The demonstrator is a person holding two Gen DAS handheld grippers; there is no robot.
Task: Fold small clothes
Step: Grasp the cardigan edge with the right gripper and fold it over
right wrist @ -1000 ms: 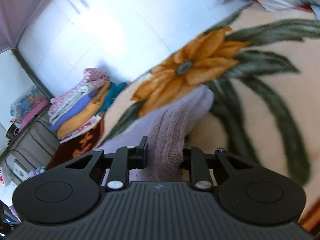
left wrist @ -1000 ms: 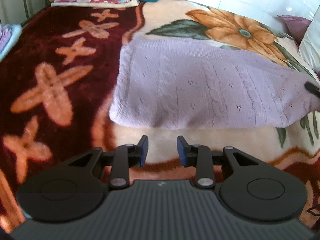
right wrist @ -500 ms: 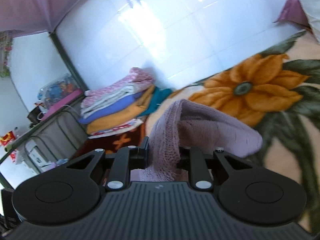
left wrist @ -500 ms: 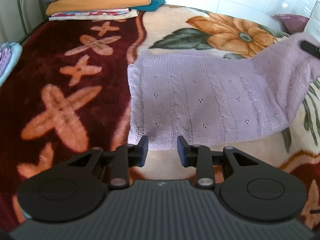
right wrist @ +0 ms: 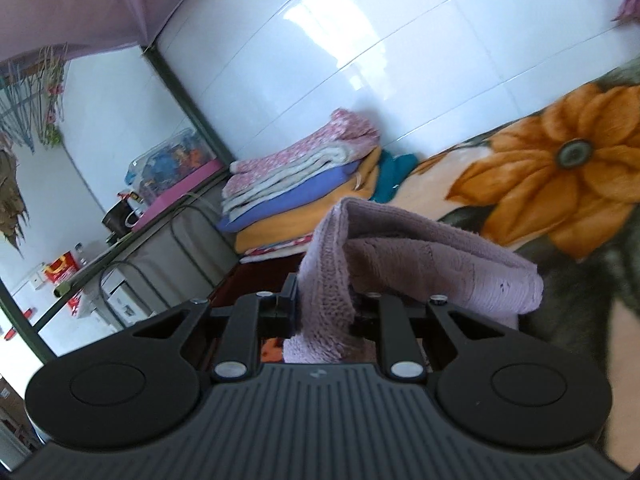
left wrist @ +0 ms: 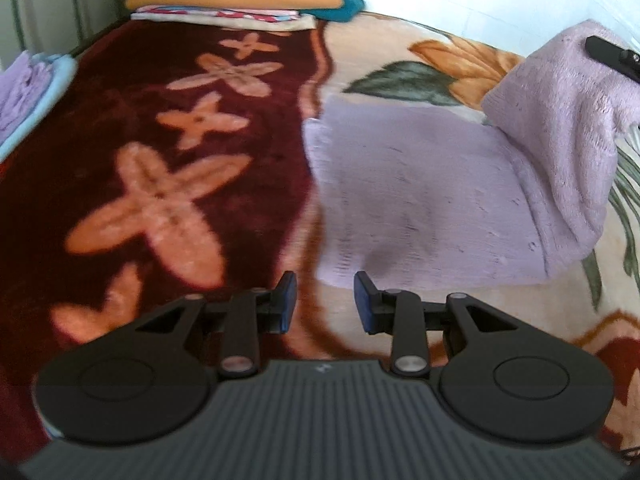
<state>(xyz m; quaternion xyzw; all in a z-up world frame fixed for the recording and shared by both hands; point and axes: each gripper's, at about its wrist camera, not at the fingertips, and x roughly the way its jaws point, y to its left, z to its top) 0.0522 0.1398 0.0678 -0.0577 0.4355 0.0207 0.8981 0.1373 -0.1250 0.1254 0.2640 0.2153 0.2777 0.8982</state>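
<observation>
1. The right gripper (right wrist: 325, 312) is raised and tilted, jaws clamped on one edge of the lilac sweater (left wrist: 424, 196).
2. The sweater's other part lies flat on the flowered blanket (left wrist: 168, 168).
3. The left gripper (left wrist: 325, 307) hovers low near the hem, jaws apart.

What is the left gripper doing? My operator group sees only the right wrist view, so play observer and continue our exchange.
Observer: The left gripper is open and holds nothing, hovering above the blanket just short of the lilac sweater's near edge.
Operator: How much of the sweater is lifted?
Observer: Only its right end, pinched by the right gripper; the rest lies flat on the blanket.
Operator: Anything else nearby?
Observer: A small lilac and light blue pile sits at the far left edge of the bed.
</observation>
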